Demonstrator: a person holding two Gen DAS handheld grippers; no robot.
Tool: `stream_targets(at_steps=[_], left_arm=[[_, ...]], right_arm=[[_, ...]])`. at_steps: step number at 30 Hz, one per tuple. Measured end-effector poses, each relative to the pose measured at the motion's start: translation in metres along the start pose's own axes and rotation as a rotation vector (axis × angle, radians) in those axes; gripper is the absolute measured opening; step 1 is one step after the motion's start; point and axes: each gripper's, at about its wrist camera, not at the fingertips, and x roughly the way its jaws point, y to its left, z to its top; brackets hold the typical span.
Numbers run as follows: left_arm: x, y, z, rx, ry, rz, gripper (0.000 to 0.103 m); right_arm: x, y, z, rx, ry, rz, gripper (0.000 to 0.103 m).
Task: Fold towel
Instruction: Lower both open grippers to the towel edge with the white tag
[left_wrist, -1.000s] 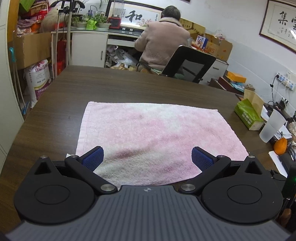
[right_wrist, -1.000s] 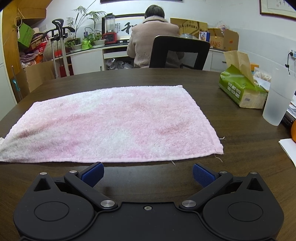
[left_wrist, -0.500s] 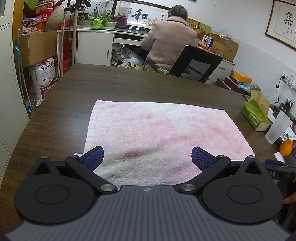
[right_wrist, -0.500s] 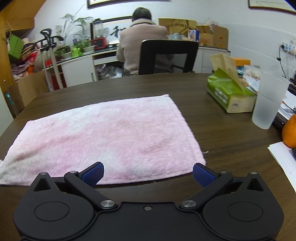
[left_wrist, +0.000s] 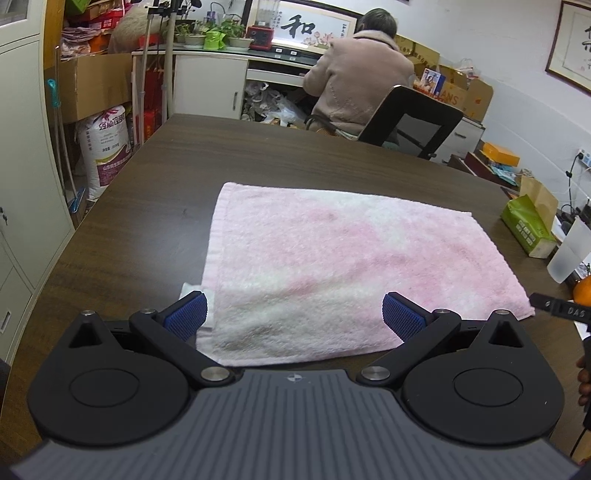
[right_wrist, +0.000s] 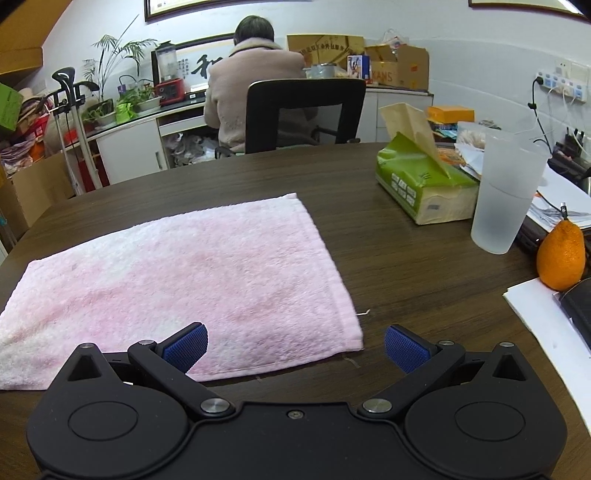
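Note:
A pink towel (left_wrist: 332, 258) lies spread flat on the dark wooden table (left_wrist: 155, 192). My left gripper (left_wrist: 293, 317) is open over the towel's near left corner, its blue pads on either side of the near edge. In the right wrist view the towel (right_wrist: 192, 273) fills the left half. My right gripper (right_wrist: 295, 345) is open over the towel's near right corner, the left pad above the cloth, the right pad above bare table (right_wrist: 424, 280). Neither gripper holds anything.
A green tissue pack (right_wrist: 421, 184), a frosted plastic cup (right_wrist: 502, 203), an orange (right_wrist: 561, 254) and papers (right_wrist: 546, 321) crowd the table's right side. A person sits in an office chair (right_wrist: 303, 110) beyond the far edge. A cabinet (left_wrist: 22, 166) stands on the left.
Both grippers have moved outward and forward: the left toward the towel's near left corner, the right from in front of the towel to its near right corner. Both stay open.

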Motion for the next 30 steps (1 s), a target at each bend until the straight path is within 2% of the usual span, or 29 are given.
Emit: stream_targets(at_steps=[9, 12, 30], left_arm=[[0.000, 0.001, -0.011, 0.034, -0.007, 0.013, 0.102], [0.004, 0.003, -0.015, 0.018, 0.012, 0.016, 0.099], [0.022, 0.014, -0.023, -0.084, 0.059, 0.046, 0.099]], right_arm=[[0.000, -0.006, -0.001, -0.008, 0.004, 0.024, 0.103], [0.001, -0.007, -0.002, 0.000, 0.013, 0.030, 0.103], [0.014, -0.013, 0.001, 0.013, 0.049, 0.027, 0.103]])
